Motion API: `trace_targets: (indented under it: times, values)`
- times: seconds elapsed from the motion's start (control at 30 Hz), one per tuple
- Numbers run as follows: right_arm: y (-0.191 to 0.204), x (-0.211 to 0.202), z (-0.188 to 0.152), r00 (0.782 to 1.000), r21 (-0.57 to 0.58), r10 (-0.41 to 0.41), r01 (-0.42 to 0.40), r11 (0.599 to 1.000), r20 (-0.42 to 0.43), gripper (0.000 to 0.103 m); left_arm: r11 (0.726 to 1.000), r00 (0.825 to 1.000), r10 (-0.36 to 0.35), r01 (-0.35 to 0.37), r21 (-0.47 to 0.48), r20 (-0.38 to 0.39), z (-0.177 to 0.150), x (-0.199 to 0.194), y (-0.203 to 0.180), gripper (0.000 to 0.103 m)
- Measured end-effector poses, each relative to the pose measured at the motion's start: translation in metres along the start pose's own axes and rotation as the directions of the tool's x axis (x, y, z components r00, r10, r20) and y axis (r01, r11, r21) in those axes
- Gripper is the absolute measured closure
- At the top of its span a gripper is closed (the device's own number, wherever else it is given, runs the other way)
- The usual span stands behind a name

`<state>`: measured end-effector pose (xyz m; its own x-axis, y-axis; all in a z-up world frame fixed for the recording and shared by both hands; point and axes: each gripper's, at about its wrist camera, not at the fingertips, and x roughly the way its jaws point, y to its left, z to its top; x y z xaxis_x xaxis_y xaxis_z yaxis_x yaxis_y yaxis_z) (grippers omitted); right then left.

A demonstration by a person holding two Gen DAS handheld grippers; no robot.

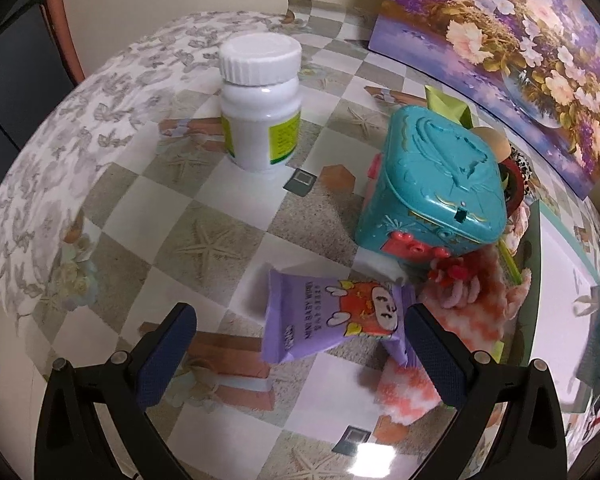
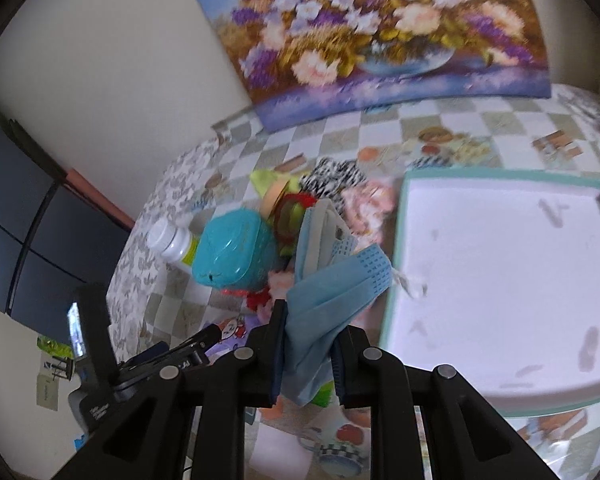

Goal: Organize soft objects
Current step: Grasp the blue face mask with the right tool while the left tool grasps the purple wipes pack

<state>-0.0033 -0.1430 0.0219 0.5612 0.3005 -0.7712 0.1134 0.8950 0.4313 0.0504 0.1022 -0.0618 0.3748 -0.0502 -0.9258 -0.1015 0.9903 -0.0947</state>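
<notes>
Right wrist view: our right tool (image 2: 308, 344) clenched a blue face mask (image 2: 332, 284), lifted beside the white tray (image 2: 500, 280), which held nothing yet. Left tool (image 1: 300, 344) was spread wide over a purple snack packet (image 1: 332, 320) on the counter (image 1: 204, 216). Beyond: pink fuzzy cloth (image 1: 476, 304), teal box (image 1: 440, 184), white bottle (image 1: 260, 104). We judged sorting barely begun.

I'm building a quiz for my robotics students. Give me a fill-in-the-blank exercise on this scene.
1. The right gripper is shut on a blue ____.
2. The white bottle stands upright with its ____ on.
3. The left gripper is ____, with the purple snack packet between its fingers.
4. The white tray has a ____ rim.

Missing words: face mask; cap; open; teal
</notes>
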Motion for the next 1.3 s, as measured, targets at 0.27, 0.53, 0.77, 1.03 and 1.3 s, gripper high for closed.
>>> trace_targets:
  times: [0.27,0.53,0.77,1.03,1.3]
  values:
    - [-0.013,-0.012,0.003,0.999,0.009,-0.023,0.023,1.000,0.022,0.082,1.000,0.998,-0.011,0.013,0.028,-0.065,0.007,0.028,-0.008,0.000]
    - [-0.009,-0.011,0.002,0.999,-0.005,-0.027,0.027,1.000,0.020,0.082,0.998,0.995,0.029,-0.023,0.059,-0.100,0.005,0.046,-0.011,0.000]
    - [-0.014,-0.011,0.002,1.000,0.010,-0.025,0.025,1.000,0.015,0.082,0.997,0.998,0.030,-0.025,0.078,-0.061,0.008,0.041,-0.017,0.032]
    - [-0.016,-0.009,0.002,1.000,0.013,-0.024,0.024,1.000,0.010,0.082,0.994,0.999,-0.026,0.029,0.104,-0.034,0.013,0.036,-0.025,0.070]
    - [-0.025,-0.011,0.004,1.000,0.040,-0.020,0.020,0.999,0.007,0.082,0.997,0.998,-0.047,0.049,0.056,-0.030,0.002,0.031,-0.002,0.071]
